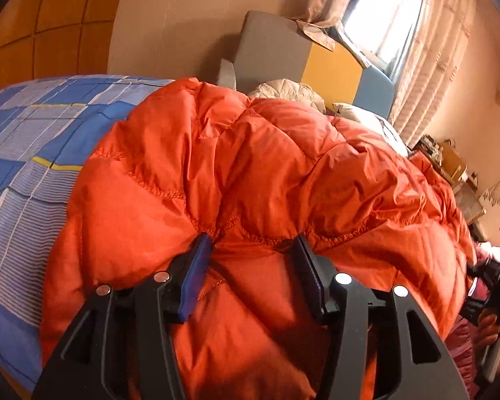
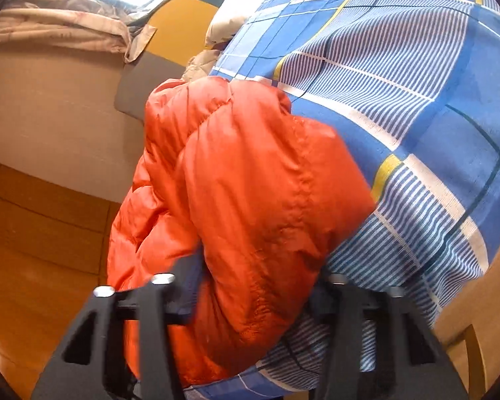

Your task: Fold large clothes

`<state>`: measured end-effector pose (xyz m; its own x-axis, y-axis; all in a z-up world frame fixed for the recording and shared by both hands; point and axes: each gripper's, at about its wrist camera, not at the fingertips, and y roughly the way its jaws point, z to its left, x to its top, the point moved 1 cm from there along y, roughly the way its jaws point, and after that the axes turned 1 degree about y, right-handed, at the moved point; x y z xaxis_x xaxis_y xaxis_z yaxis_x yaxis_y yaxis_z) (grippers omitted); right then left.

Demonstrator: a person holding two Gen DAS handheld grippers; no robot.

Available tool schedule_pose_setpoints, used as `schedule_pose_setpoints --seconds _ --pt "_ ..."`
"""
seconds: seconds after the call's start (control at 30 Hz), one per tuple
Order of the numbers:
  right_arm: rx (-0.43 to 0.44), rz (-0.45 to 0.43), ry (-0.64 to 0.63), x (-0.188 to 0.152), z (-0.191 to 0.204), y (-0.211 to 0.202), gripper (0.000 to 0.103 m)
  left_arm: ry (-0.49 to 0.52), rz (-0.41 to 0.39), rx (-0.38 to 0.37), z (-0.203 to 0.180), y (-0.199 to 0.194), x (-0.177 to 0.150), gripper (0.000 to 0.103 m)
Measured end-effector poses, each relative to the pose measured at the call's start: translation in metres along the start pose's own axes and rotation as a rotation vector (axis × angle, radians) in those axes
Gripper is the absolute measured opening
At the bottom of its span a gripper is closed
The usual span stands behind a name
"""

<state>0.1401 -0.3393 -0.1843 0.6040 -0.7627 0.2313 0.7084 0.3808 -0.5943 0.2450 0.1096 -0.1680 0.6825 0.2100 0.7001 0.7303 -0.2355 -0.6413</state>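
Lying across one bed: one orange quilted down jacket (image 1: 250,173), puffy and creased, spread over one blue checked bedsheet (image 1: 26,140) with white stripes and yellow bars. Grippers, two. Left gripper (image 1: 253,253): jaws about half apart, both blue pads pressed into a bunched ridge of the jacket along a stitched seam, fabric pinched between them. Right gripper (image 2: 256,286): jaws part closed, a thick fold of the jacket (image 2: 250,183) between them near the edge of the mattress; one pad lies against the fabric, the other is hidden behind the fold, so whether it truly clamps cannot be told. From this view the jacket hangs partly over the side of the bedsheet (image 2: 416,100) toward one wooden floor (image 2: 43,250). One person's hand (image 1: 493,326) shows at the right edge of the left wrist view, wrapped round a black handle. Further items: one headboard (image 1: 316,56) in grey, yellow and blue panels; two pale pillows (image 1: 290,91); one curtained window (image 1: 380,10).
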Motion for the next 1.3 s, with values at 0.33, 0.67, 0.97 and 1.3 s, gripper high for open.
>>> schedule_pose_setpoints --seconds 0.33,0.67,0.97,1.3 --pt "-0.051 0.008 -0.097 0.002 0.01 -0.003 0.03 0.023 -0.076 -0.057 -0.026 -0.05 -0.001 0.053" --pt "-0.061 0.021 -0.114 0.002 0.01 -0.001 0.031 0.08 -0.089 -0.147 -0.1 -0.027 0.024 0.052" --pt "-0.061 0.035 -0.129 0.002 0.005 0.001 0.032 0.161 0.018 -0.037 -0.101 0.038 0.004 0.053" --pt "-0.079 0.041 -0.152 0.002 0.005 0.001 0.039 0.133 0.055 -0.052 -0.094 0.044 0.004 0.051"
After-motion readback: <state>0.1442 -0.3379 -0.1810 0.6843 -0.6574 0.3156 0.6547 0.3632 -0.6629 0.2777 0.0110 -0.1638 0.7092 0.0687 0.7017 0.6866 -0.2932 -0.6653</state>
